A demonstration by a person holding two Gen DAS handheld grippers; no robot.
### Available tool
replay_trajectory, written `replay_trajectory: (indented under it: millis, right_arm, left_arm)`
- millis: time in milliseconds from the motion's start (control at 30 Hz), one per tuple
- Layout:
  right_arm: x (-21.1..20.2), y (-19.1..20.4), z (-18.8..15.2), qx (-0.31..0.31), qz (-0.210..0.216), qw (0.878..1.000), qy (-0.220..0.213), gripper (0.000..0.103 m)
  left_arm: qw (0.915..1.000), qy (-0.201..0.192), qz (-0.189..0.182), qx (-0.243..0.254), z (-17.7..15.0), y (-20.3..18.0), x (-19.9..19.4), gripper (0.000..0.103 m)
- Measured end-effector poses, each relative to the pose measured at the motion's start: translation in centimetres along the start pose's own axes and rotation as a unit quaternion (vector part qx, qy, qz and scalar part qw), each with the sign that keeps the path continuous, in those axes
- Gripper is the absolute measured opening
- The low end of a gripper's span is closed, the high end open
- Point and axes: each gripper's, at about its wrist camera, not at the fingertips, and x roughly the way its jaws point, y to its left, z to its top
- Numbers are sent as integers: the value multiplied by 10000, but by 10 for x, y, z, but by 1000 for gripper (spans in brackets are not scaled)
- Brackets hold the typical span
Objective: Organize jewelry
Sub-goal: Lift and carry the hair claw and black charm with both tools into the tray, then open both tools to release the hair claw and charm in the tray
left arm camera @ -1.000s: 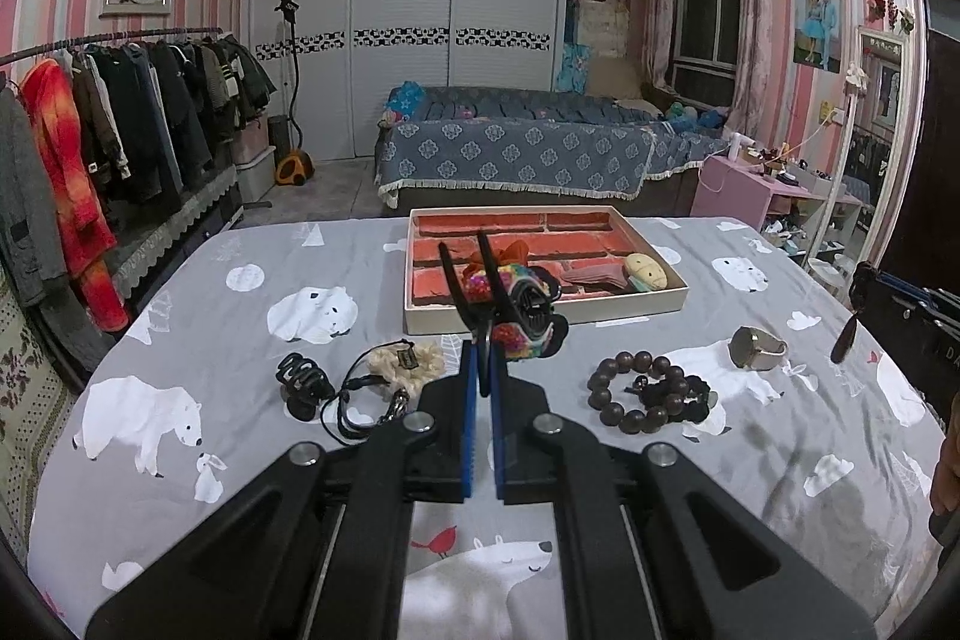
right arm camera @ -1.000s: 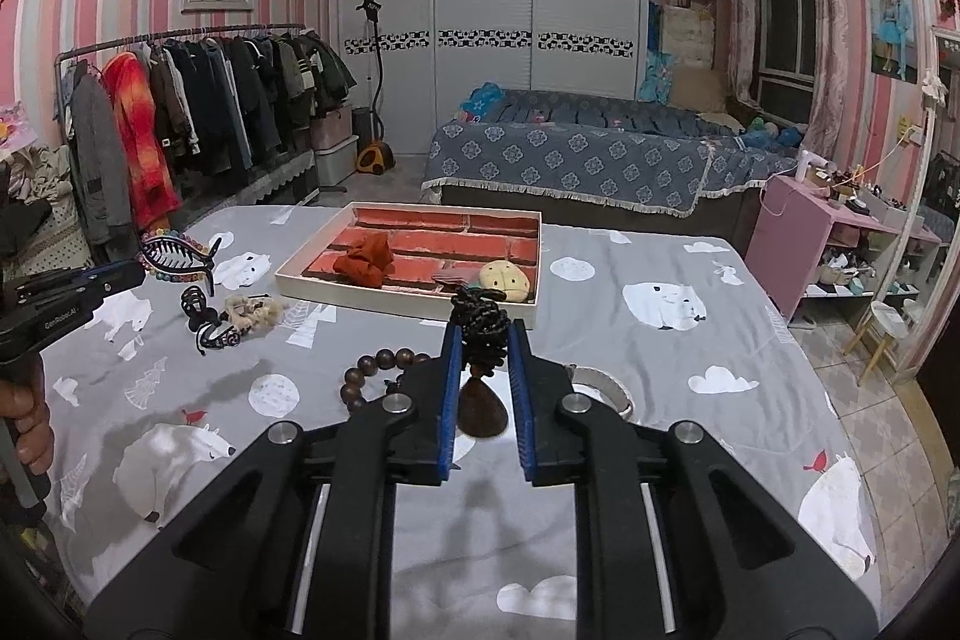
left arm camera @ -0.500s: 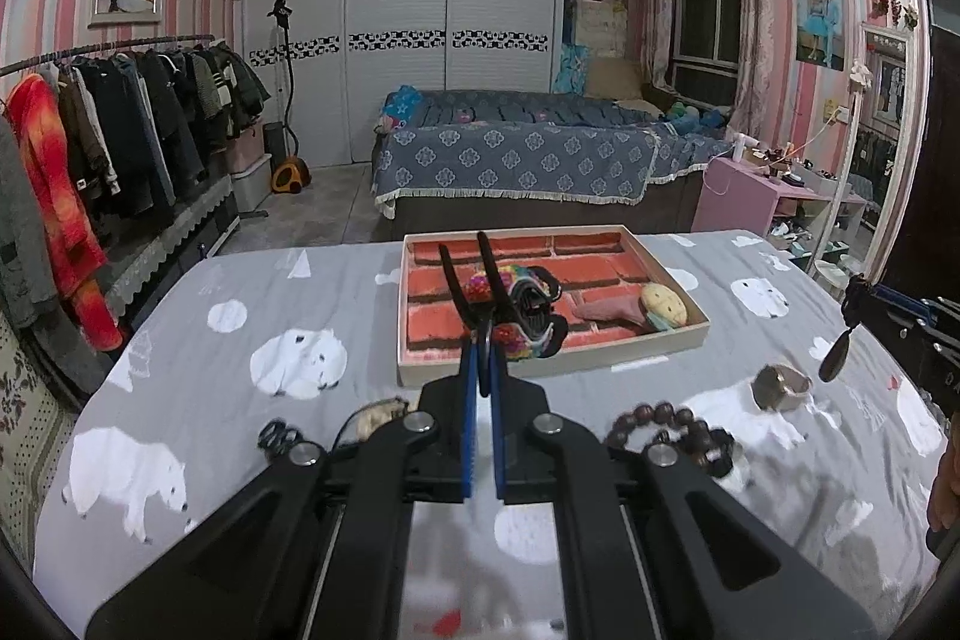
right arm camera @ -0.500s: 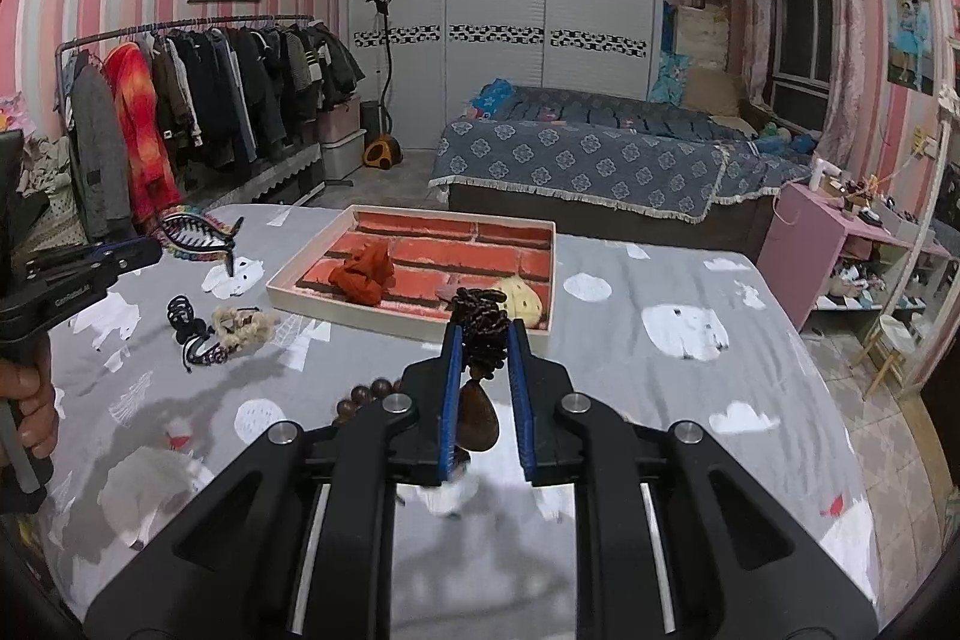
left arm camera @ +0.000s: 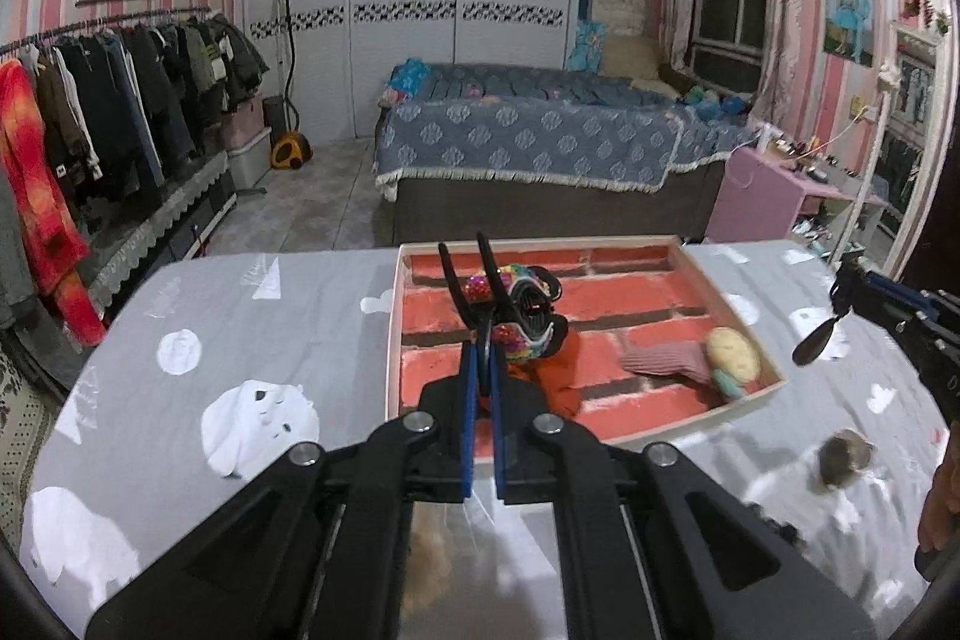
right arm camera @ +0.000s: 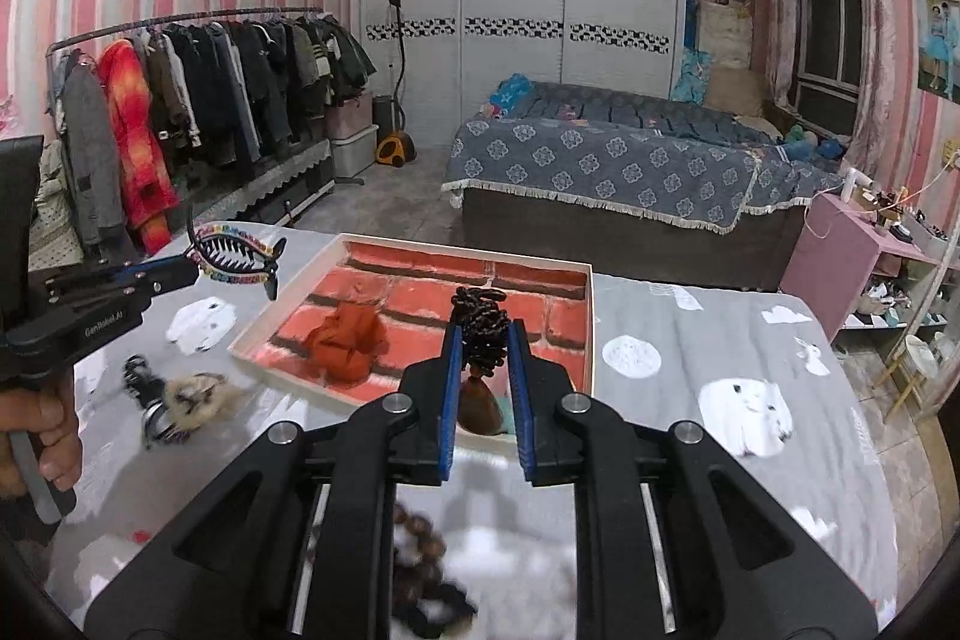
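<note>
Hair claw clip point(left arm camera: 516, 316), multicoloured with black teeth, pinched in closed left gripper point(left arm camera: 483, 370) mid-frame over brick-patterned tray point(left arm camera: 744, 403), dark beaded bracelet point(right arm camera: 480, 328) with brown pendant clamped in nearly closed right gripper point(right arm camera: 483, 370) centre frame over same tray, orange scrunchie point(right arm camera: 345, 340) inside tray

the left gripper point(left arm camera: 483, 358) points forward and downward, its blue-padded jaws pinched nearly together on the handles of a colourful beaded black hair claw clip point(left arm camera: 521, 316). the right gripper point(right arm camera: 485, 358), pitched likewise, clamps a dark beaded tassel pendant point(right arm camera: 480, 334).
</note>
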Motion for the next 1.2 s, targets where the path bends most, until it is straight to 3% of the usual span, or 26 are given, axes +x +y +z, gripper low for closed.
replay_trajectory:
  millis: [333,633,667,700,767,933,1200]
  right_arm:
    - [116,-33,5,519,83,9967,626,16]
    - [149,-41,-13,530,-174,9948,852,21]
    - [150,-40,-14,545,-174,9946,864,25]
    - [150,-44,-15,566,-165,9946,851,37]
    - [146,-45,-16,593,-157,9947,823,44]
    - [123,-44,-14,495,-196,9963,681,44]
    - [38,-34,-23,356,-245,9989,182,46]
  left_arm:
    - [9983,566,-38,-144,-1,13,87,4]
    - [9957,909,83,-136,-14,18,123,10]
    - [9956,926,96,-131,-16,18,124,19]
    - [9954,939,100,-141,-17,18,124,28]
    - [9960,861,164,-174,-17,19,121,59]
    - [9972,701,151,-206,-13,22,98,60]
    - [9995,73,187,-250,-18,38,4,60]
